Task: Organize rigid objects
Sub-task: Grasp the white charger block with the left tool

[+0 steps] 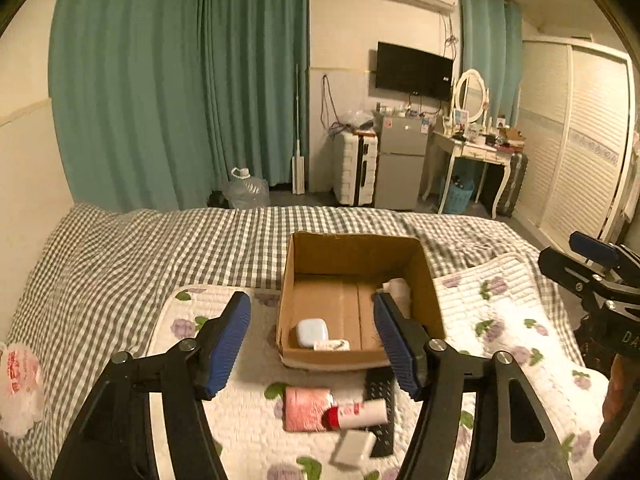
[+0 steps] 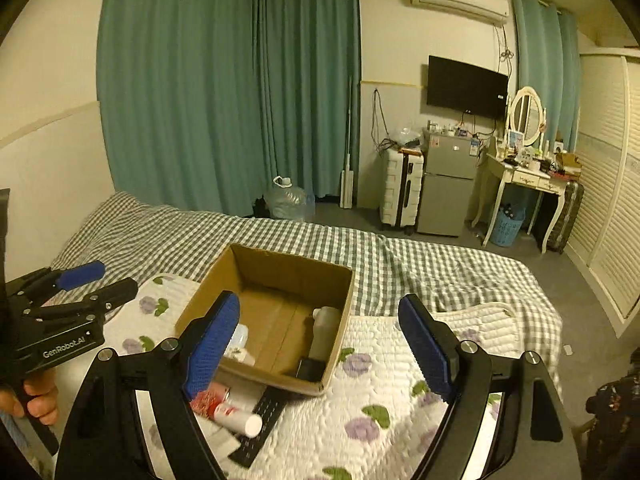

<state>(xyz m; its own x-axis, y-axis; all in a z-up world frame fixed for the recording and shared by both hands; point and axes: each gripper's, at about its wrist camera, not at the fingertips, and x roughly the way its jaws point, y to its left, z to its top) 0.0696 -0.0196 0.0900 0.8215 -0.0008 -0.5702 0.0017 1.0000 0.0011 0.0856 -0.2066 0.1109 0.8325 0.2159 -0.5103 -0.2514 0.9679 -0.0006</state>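
Observation:
An open cardboard box (image 1: 352, 258) stands on the bed; it also shows in the right wrist view (image 2: 288, 270). Inside lie a white earbud case (image 1: 312, 332), a small white packet (image 1: 331, 345) and a white bottle (image 2: 326, 332). In front of the box lie a pink packet (image 1: 305, 408), a red-capped white tube (image 1: 356, 414), a black remote (image 1: 380, 396) and a small white box (image 1: 352, 448). My left gripper (image 1: 312, 340) is open and empty above these items. My right gripper (image 2: 320, 344) is open and empty over the box's near right corner.
A white quilted mat with purple flowers (image 1: 500, 320) covers the near part of the checked bedspread (image 1: 160, 248). A red and white plastic bag (image 1: 20, 384) lies at the left. Beyond the bed stand a water jug (image 1: 246, 190), suitcase, fridge and dressing table.

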